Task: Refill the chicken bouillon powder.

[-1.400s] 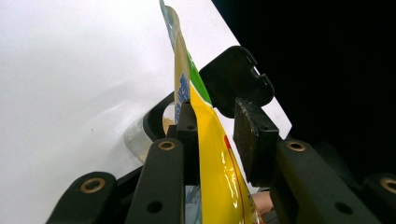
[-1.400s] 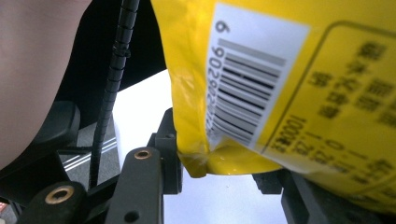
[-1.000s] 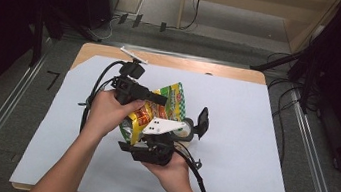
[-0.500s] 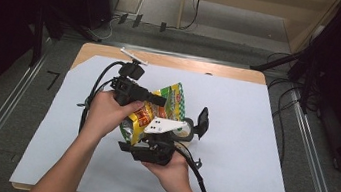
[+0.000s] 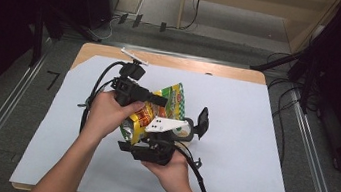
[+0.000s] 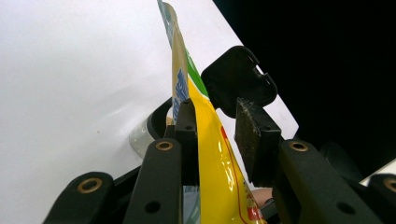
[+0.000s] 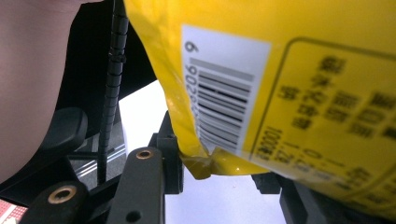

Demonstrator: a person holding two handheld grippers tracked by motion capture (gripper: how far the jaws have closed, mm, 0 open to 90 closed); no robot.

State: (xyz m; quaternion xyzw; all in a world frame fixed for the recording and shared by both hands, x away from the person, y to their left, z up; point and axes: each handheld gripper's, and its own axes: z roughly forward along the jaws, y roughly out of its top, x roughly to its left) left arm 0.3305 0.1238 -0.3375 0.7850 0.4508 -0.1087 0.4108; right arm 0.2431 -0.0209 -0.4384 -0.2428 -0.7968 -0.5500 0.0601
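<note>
A yellow and green snack bag (image 5: pixel 172 98) is held up over the white sheet (image 5: pixel 253 138) between both grippers. My left gripper (image 5: pixel 160 99) comes in from the left and is shut on the bag's upper part. In the left gripper view the bag (image 6: pixel 210 158) stands edge-on between the jaws of this gripper (image 6: pixel 217 116), flat against one pad and bulging onto the other low down. My right gripper (image 5: pixel 133 140) is shut on the bag's lower end from below. In the right gripper view its jaws (image 7: pixel 217 163) straddle the bottom corner of the bag (image 7: pixel 299 70), beside the barcode.
A small round container with a black flip lid standing open (image 5: pixel 195 126) sits on the sheet just right of the bag, and beyond the bag as the same lid (image 6: pixel 238 79). Black cables trail from both grippers. The wooden table edge (image 5: pixel 188 64) runs along the far side.
</note>
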